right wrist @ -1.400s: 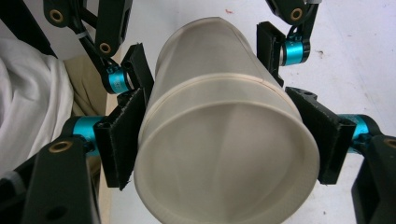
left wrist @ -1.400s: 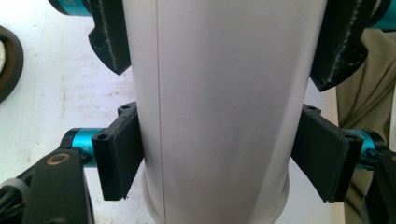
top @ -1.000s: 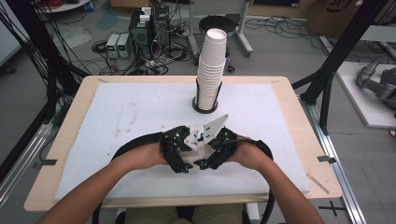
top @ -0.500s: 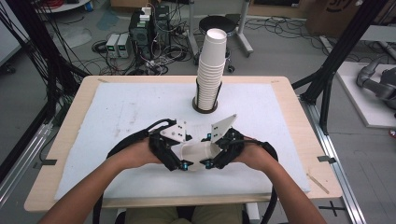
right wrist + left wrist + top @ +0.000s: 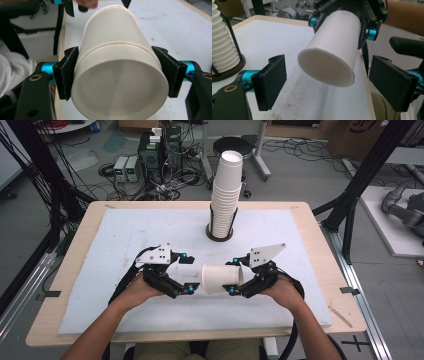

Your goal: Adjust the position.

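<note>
Since a second ago, both claws are drawn apart. A paper cup (image 5: 221, 278) is clamped sideways in the right claw (image 5: 236, 277), in front of the cup stack (image 5: 225, 195) above the tabletop (image 5: 125, 230). Beside the cup's bottom, the left claw (image 5: 188, 274) is spread wide and empty.

No readable text, label, brand or number anywhere. Partial dark marking on the cardboard box (image 5: 361, 131) at upper right of the high view, cut off by the frame, illegible.
</note>
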Motion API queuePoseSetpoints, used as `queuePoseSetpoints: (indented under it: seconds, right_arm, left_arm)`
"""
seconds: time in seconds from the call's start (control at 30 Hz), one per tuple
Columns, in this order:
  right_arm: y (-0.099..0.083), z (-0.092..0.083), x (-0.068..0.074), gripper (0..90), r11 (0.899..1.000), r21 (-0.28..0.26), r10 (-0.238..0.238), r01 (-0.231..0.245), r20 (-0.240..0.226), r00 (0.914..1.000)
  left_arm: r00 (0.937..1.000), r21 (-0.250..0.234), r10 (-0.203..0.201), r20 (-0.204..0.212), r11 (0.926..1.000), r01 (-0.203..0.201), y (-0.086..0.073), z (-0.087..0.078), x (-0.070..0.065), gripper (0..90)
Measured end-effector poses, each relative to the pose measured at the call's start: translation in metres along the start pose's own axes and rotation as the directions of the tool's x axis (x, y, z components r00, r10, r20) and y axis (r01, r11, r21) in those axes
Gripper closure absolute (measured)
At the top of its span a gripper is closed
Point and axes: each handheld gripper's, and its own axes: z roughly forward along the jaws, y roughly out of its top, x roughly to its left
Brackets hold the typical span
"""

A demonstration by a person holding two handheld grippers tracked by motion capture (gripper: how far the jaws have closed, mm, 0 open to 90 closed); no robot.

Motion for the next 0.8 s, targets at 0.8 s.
queuePoseSetpoints:
  seconds: [0.8]
  right_arm:
    - [-0.014, -0.001, 0.003, 27.2, 0.985, -0.166, 0.028, -0.036, -0.05, 0.9984]
  left_arm:
    - [0.9939, -0.093, -0.073, 0.083, 0.9924, 0.08, -0.018, 0.013, -0.003, 14.0]
